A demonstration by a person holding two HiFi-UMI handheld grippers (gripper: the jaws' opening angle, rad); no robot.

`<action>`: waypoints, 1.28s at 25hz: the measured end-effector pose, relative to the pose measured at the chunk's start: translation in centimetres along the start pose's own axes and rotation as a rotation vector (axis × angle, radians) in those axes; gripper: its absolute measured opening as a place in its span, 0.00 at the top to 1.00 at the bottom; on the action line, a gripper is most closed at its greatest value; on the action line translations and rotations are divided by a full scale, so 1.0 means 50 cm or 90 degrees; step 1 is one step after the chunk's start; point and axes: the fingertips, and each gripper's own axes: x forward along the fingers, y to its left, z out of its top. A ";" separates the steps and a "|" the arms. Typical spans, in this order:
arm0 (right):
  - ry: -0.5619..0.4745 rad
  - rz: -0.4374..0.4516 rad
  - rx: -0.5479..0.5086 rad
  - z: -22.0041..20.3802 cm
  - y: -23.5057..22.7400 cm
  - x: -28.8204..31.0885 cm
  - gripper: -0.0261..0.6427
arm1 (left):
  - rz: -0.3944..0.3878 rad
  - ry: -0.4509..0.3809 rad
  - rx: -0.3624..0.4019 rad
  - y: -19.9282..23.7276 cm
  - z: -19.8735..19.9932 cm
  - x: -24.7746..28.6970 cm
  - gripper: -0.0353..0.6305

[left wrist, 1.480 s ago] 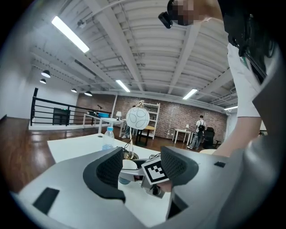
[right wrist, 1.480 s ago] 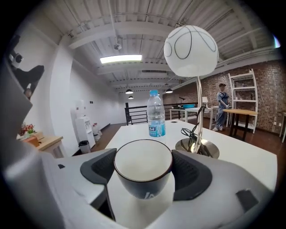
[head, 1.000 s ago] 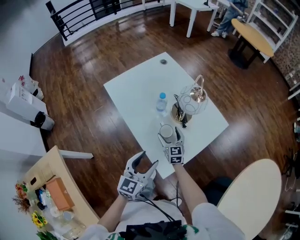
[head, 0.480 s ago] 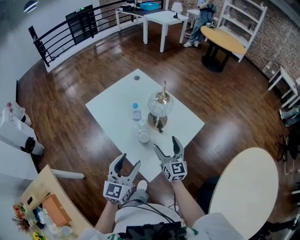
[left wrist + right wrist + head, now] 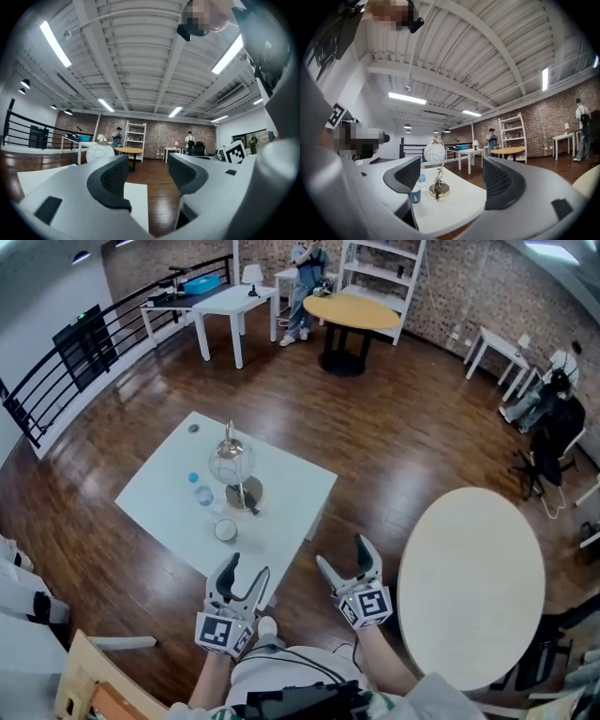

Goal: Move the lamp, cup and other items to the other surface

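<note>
My left gripper gapes empty; my right gripper has just been closing a little, nothing between its jaws; the cup sits ahead-left on the white table, nearer my left; the lamp stands upright just beyond.

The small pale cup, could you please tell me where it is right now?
In the head view the cup stands left of centre on the white square table, near its front edge, beside the clear water bottle and the globe lamp.

White square table on wood floor: lamp, water bottle, cup standing close together.
</note>
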 end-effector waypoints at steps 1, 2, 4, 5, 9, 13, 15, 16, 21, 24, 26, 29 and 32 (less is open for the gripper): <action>-0.001 -0.022 -0.004 0.004 -0.013 -0.028 0.33 | -0.019 0.001 0.002 -0.021 0.005 0.009 0.55; 0.000 -0.045 -0.001 0.008 -0.028 -0.055 0.33 | -0.038 0.002 0.003 -0.042 0.010 0.018 0.55; 0.005 -0.105 0.002 0.019 -0.062 -0.110 0.33 | -0.075 0.004 0.001 -0.090 0.016 0.040 0.55; 0.010 -0.139 -0.013 0.030 -0.079 -0.139 0.36 | -0.094 0.005 0.000 -0.117 0.015 0.053 0.55; 0.010 -0.215 -0.089 0.066 -0.123 -0.237 0.40 | -0.175 0.015 0.000 -0.223 0.004 0.094 0.56; 0.019 -0.265 -0.069 0.072 -0.169 -0.314 0.40 | -0.233 0.023 -0.001 -0.307 -0.001 0.127 0.56; 0.025 -0.293 -0.050 0.070 -0.193 -0.354 0.40 | -0.256 0.027 -0.014 -0.351 0.004 0.140 0.56; 0.027 -0.305 -0.044 0.068 -0.204 -0.373 0.40 | -0.267 0.029 -0.017 -0.371 0.004 0.145 0.56; 0.022 -0.367 -0.049 0.053 -0.253 -0.466 0.40 | -0.303 0.033 0.003 -0.430 -0.017 0.165 0.56; 0.032 -0.389 -0.022 0.039 -0.268 -0.510 0.40 | -0.313 0.039 0.000 -0.455 -0.022 0.174 0.56; 0.033 -0.401 -0.019 0.029 -0.278 -0.539 0.41 | -0.324 0.041 -0.001 -0.475 -0.026 0.181 0.56; 0.027 -0.407 -0.017 0.029 -0.285 -0.567 0.44 | -0.341 0.048 0.001 -0.508 -0.033 0.190 0.56; 0.026 -0.407 -0.014 0.029 -0.288 -0.575 0.44 | -0.357 0.055 0.003 -0.536 -0.036 0.199 0.56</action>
